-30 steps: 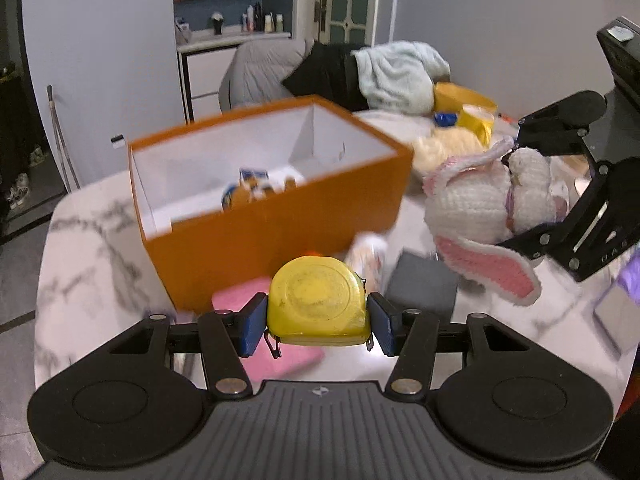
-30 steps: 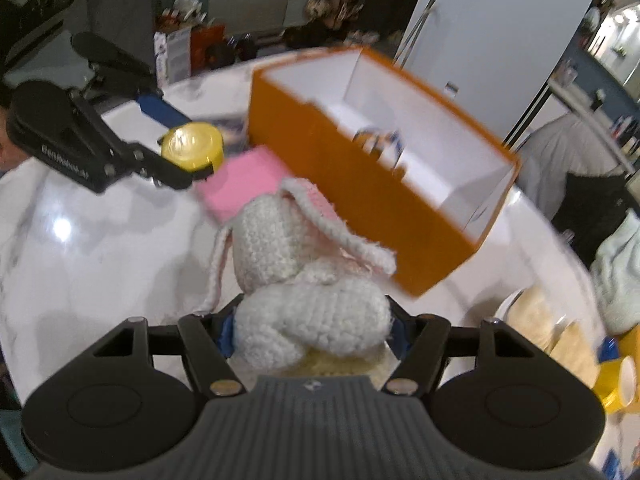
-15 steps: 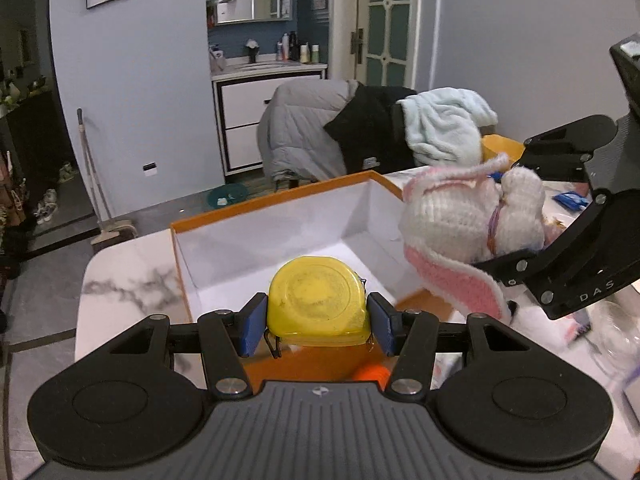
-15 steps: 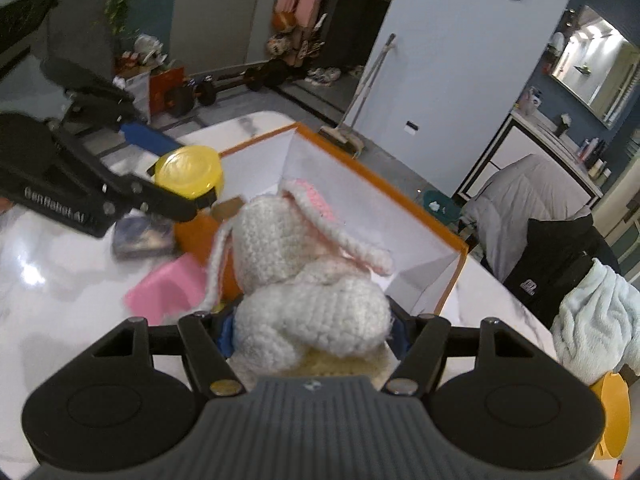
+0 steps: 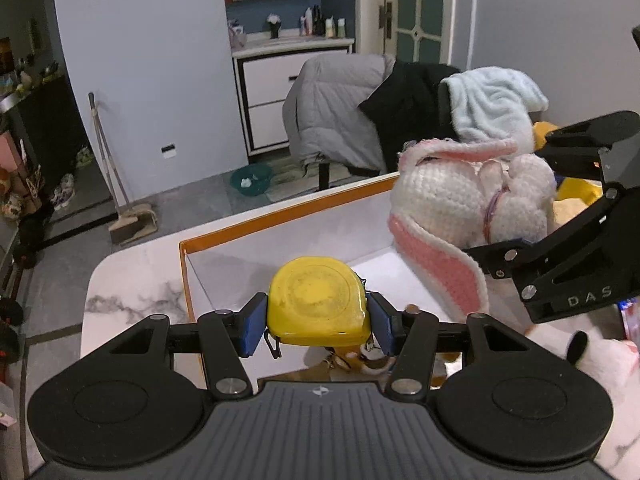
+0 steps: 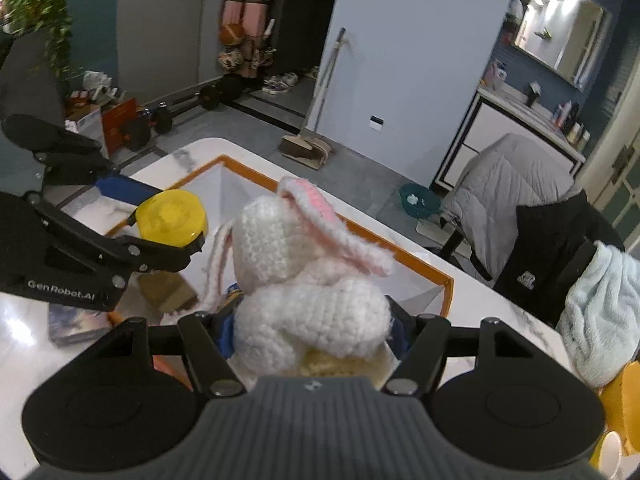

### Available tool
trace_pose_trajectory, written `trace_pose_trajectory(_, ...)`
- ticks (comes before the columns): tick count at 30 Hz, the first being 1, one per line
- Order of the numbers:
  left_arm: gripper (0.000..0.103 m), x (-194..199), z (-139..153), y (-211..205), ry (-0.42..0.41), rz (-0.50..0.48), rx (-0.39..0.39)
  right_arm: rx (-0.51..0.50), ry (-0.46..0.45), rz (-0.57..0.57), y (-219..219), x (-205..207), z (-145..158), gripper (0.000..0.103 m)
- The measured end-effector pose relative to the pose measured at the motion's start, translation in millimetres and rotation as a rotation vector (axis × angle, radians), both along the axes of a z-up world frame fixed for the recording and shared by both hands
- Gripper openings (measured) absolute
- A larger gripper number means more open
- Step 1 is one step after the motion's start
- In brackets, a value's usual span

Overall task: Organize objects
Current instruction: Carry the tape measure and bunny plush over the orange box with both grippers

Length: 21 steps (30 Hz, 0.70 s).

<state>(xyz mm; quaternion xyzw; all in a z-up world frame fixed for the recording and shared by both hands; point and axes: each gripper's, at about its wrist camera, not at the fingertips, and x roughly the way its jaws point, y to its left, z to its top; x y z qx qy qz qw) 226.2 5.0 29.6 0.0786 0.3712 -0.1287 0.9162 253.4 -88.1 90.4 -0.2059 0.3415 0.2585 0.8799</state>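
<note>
My left gripper (image 5: 316,320) is shut on a yellow tape measure (image 5: 318,304) and holds it above the open orange box (image 5: 280,210) with white inside walls. My right gripper (image 6: 312,328) is shut on a white crocheted rabbit (image 6: 304,280) with pink ears, also over the box (image 6: 440,280). The rabbit shows at the right of the left wrist view (image 5: 460,208), and the tape measure at the left of the right wrist view (image 6: 170,218). Small items lie on the box floor (image 5: 360,354), partly hidden.
The box stands on a white marble table (image 5: 132,280). A chair draped with a grey coat, black jacket and pale blue towel (image 5: 492,100) stands behind. A dark card (image 6: 76,322) lies on the table left. Yellow containers (image 6: 620,400) sit at the right.
Both grippers have risen and moved forward over the box with their loads. I now look down into the box instead of at its front wall.
</note>
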Motion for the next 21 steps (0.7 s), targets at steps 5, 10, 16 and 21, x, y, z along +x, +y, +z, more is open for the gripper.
trace_pose_trajectory(5,0.063,20.0,-18.3,-3.9,0.048,0.001,0.051,-0.025,0.033,-0.032,7.8,24.5,-22.5,0.07)
trace_pose_trajectory(10,0.063,37.3,-33.3,-3.8,0.094,0.016,0.068,-0.045,0.061,-0.06,11.1,40.6,-43.6,0.07)
trace_pose_trajectory(16,0.063,54.1,-46.8,1.0,0.132,0.033,0.091,-0.08,0.071,-0.084,12.8,53.8,-61.8,0.07)
trace_pose_trajectory(21,0.063,62.6,-53.5,8.2,0.159,0.06,0.096,-0.111,0.073,-0.095,11.2,59.0,-71.6,0.07)
